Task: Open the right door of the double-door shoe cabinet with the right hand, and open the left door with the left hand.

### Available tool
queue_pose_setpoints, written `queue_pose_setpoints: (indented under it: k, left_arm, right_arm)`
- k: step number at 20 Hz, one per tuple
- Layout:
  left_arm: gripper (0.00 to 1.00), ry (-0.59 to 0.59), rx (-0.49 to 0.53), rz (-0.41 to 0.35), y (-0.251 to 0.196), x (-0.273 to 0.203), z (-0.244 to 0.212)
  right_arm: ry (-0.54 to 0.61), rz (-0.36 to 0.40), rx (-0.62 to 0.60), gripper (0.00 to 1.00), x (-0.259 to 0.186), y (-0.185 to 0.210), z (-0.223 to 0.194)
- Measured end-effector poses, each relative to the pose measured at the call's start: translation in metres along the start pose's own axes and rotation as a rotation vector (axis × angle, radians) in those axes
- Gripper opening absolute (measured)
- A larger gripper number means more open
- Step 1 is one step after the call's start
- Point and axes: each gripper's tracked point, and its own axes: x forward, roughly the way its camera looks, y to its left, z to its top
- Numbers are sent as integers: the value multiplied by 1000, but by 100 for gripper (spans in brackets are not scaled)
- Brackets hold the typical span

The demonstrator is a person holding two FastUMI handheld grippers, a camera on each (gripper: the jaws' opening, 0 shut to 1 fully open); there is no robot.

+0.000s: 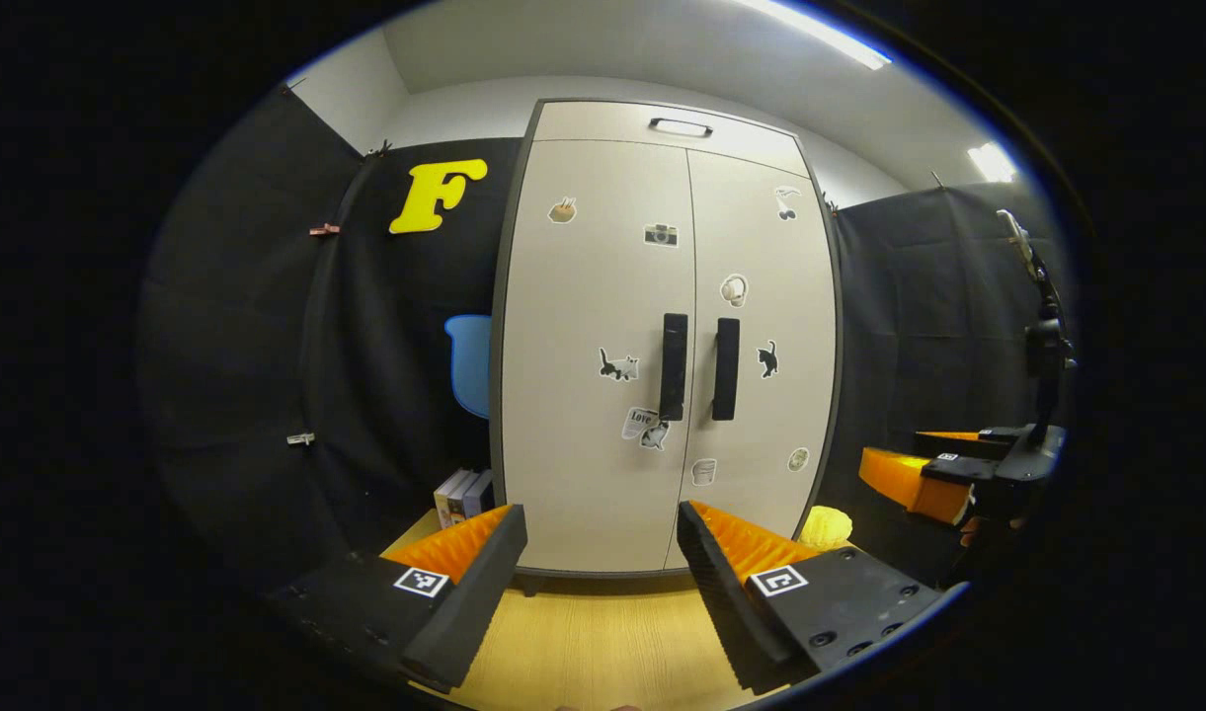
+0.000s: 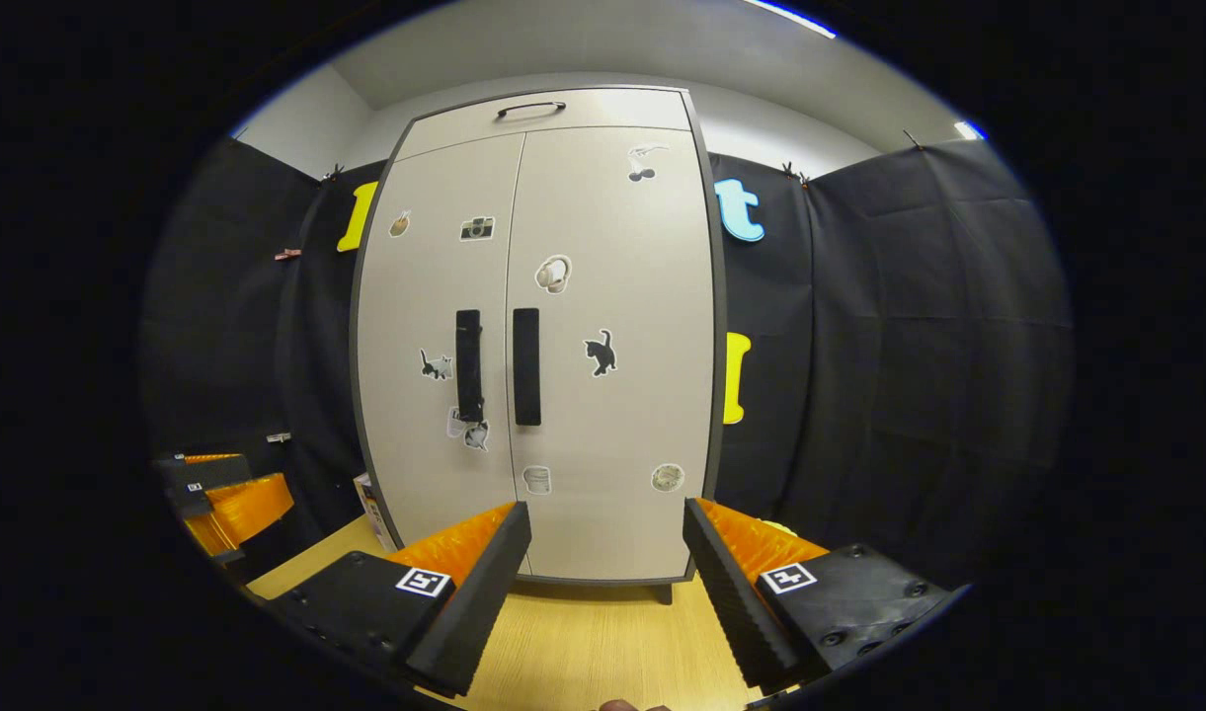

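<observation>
Hand-held gripper [image 2: 603,583], ribbed orange-black wedges

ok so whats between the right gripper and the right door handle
Nothing: in the right gripper view, bare wooden floor runs from the open right gripper to the cabinet, whose right door handle sits untouched.

A pale wooden floor [image 1: 603,642] ran across the booth. At its far left corner a few books [image 1: 462,497] stood upright against the black cloth wall [image 1: 267,346], touching one another. A blue chair back [image 1: 470,360] showed above them, close to the cloth. Near the floor's far right edge sat a yellow ribbed object [image 1: 826,527], too small to identify. Small clips [image 1: 323,229] pinned the cloth at its left side. Overhead, a strip light [image 1: 820,32] glowed on the white ceiling [image 2: 563,49]. A dark stand [image 1: 1042,336] rose at the right.
</observation>
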Motion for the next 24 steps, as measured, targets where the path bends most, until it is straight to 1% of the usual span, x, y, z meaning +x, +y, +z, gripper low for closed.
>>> queue_pose_setpoints:
  k: [2,5,7,10,12,15,18,21,24]
  left_arm:
    - [95,-13,14,50,17,-4,2]
    - [95,3,13,66,29,-8,-3]
    - [95,6,15,80,36,-11,-4]
    - [95,-3,73,120,48,-15,-3]
    - [95,16,56,103,43,-18,-9]
    - [95,23,26,92,43,-19,-12]
    - [95,27,13,94,46,-18,-11]
    - [95,23,7,106,52,-16,-9]
    - [95,32,-4,117,59,-14,-12]
  right_arm:
    - [-6,17,-8,98,8,8,6]
    - [-19,21,-39,98,26,14,15]
    - [-23,22,-29,98,42,21,23]
    - [-52,36,-32,98,64,32,38]
    - [-63,37,-44,98,82,38,46]
    - [-44,25,-22,98,111,48,53]
    - [-36,26,-17,98,138,60,60]
    - [4,44,-3,98,162,70,56]
    - [17,36,-31,98,182,74,53]
